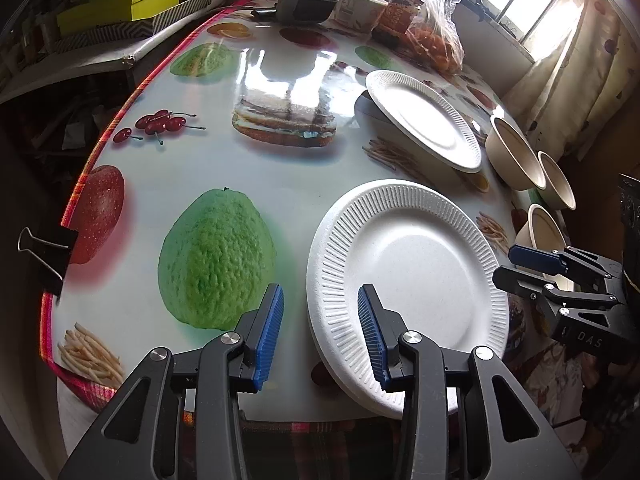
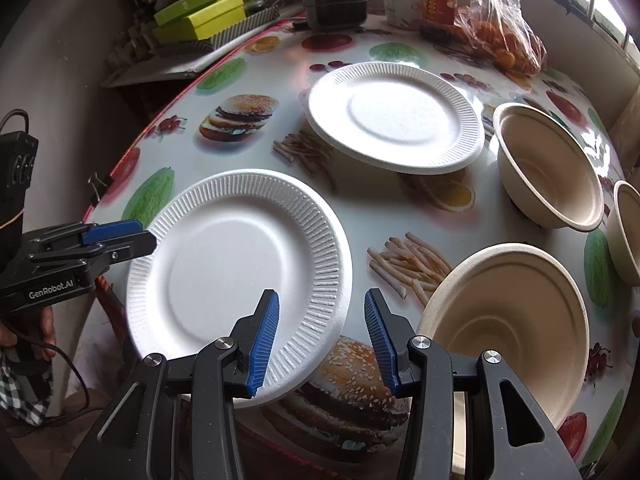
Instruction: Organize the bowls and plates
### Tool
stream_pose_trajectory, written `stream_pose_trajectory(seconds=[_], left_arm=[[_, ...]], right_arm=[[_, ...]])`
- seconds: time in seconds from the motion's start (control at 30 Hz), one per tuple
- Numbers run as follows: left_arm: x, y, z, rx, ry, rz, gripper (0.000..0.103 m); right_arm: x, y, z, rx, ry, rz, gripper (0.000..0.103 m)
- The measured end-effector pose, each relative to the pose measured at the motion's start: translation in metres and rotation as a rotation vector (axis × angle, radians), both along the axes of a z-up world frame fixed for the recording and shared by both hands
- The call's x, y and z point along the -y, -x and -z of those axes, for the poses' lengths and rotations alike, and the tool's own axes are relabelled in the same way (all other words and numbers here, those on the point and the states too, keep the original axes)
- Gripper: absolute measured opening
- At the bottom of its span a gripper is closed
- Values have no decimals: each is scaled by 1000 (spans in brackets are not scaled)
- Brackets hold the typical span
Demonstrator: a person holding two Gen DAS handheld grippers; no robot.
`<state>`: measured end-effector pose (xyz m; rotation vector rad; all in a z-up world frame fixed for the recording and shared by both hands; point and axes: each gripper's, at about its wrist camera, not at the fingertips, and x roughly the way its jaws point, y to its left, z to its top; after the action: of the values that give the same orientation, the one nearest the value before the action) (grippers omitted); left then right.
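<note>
Sunlight from the window glares off the glossy fruit-and-burger cloth covering the bench (image 1: 248, 184). I have two white foam plates on it: the near plate (image 2: 236, 276) sits at the front edge, overhanging slightly, and the far plate (image 2: 394, 114) lies further back, one side propped up off the cloth. Three tan bowls stand to the right; the closest bowl (image 2: 516, 328) is just beside my right gripper (image 2: 322, 338).

My left gripper (image 1: 320, 334) straddles the near plate's left rim with its fingers partly open, gripping nothing. The right gripper's fingers are also partly open and empty, poised by the same plate's right rim.

My worry is the overhang: a clumsy pinch on that light foam could tip the plate off the bench, or crush its ribbed rim. The slick cloth may also let it slide away.
</note>
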<state>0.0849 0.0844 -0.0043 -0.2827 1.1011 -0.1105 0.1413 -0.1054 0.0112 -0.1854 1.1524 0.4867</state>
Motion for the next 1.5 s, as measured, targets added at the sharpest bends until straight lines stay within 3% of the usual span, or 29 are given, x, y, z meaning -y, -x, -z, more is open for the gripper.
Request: stream_pose_trajectory(seconds=[0.9,1.2,1.5], left_arm=[[10,-66,-42,72,1,20,40],[17,-105,-45,63,38,25,40],[22,-126,-40,35,23,45,40]], right_arm=[[41,-51,-44,102,-112,114,45],[58,-95,-49,92,-113,138,46],[77,-116,-60,72,-210,156,50]])
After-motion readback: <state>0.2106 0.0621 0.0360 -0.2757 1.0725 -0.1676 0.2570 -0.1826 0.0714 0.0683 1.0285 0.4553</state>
